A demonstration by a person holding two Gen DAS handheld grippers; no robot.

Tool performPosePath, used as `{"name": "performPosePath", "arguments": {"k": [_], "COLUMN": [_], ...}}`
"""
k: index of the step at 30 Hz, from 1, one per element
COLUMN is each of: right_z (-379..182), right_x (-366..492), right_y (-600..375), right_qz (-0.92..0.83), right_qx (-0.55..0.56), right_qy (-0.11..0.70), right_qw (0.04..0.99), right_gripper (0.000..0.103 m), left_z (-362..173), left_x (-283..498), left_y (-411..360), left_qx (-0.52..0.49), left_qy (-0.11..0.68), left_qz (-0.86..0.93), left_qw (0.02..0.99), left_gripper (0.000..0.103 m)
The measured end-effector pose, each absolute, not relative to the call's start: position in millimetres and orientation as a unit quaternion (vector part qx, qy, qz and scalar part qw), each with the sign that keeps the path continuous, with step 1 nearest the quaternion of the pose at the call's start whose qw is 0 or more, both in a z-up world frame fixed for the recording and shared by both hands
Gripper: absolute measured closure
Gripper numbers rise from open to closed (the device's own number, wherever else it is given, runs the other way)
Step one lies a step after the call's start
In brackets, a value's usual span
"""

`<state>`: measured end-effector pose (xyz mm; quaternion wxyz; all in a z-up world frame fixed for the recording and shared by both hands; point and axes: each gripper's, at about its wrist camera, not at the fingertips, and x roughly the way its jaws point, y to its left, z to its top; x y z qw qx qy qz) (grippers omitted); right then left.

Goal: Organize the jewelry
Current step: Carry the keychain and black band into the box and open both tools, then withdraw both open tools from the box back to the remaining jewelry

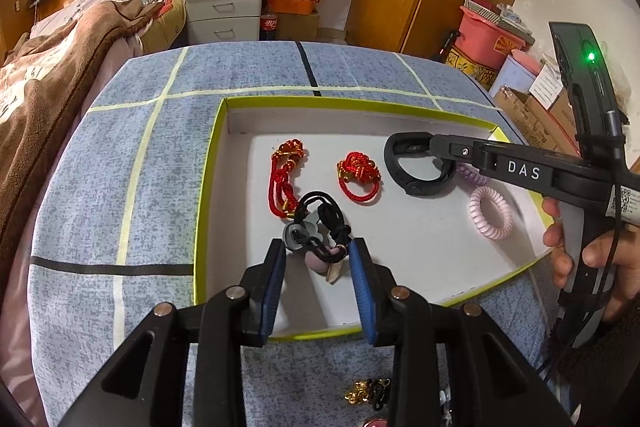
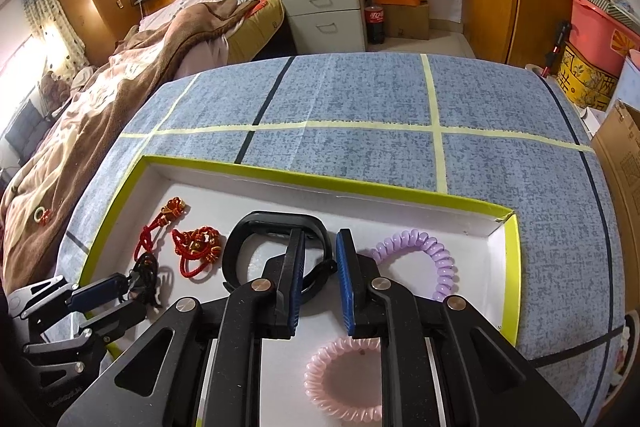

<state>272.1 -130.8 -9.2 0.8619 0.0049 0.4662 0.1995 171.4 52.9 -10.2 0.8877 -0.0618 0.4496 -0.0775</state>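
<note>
A shallow white tray [image 1: 208, 187] with a yellow-green rim sits on a worktop [image 1: 120, 155] covered in blue checked cloth. The left hand-held gripper [image 1: 318, 255] is open, its blue pads either side of a black cord necklace [image 1: 320, 215] with a grey ring and pink bead lying on the tray floor. Beyond it lie two red knotted cords [image 1: 286, 179] [image 1: 358, 175].

The right hand-held gripper [image 2: 318, 247] is also open, nothing between its pads. A black wristband [image 2: 256, 239] lies just ahead and left of it, a purple coil hair tie [image 2: 436, 255] to its right, and a pink coil hair tie [image 2: 320, 383] beneath it.
</note>
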Motion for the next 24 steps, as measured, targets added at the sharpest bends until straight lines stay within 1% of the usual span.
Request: {"name": "performPosePath", "arguments": {"k": [1, 3, 8, 11, 24], "right_z": [-8, -4, 9, 16, 37], "right_x": [271, 269, 259, 249, 178], "right_y": [-131, -130, -127, -126, -135], "right_qz": [0.202, 0.206, 0.213, 0.214, 0.219], "right_qx": [0.008, 0.01, 0.012, 0.012, 0.026], "right_qy": [0.464, 0.459, 0.443, 0.434, 0.403], "right_qw": [0.862, 0.864, 0.871, 0.875, 0.888], "right_gripper": [0.078, 0.074, 0.074, 0.074, 0.074], "left_z": [-9, -8, -1, 5, 26], "left_x": [170, 168, 159, 150, 100], "left_y": [54, 55, 58, 60, 73], "left_qx": [-0.063, -0.065, -0.067, -0.068, -0.088], "left_qy": [0.448, 0.447, 0.44, 0.431, 0.401], "left_qz": [-0.079, -0.079, -0.08, -0.081, -0.075], "left_qw": [0.888, 0.888, 0.892, 0.896, 0.909], "left_gripper": [0.065, 0.062, 0.059, 0.055, 0.052]}}
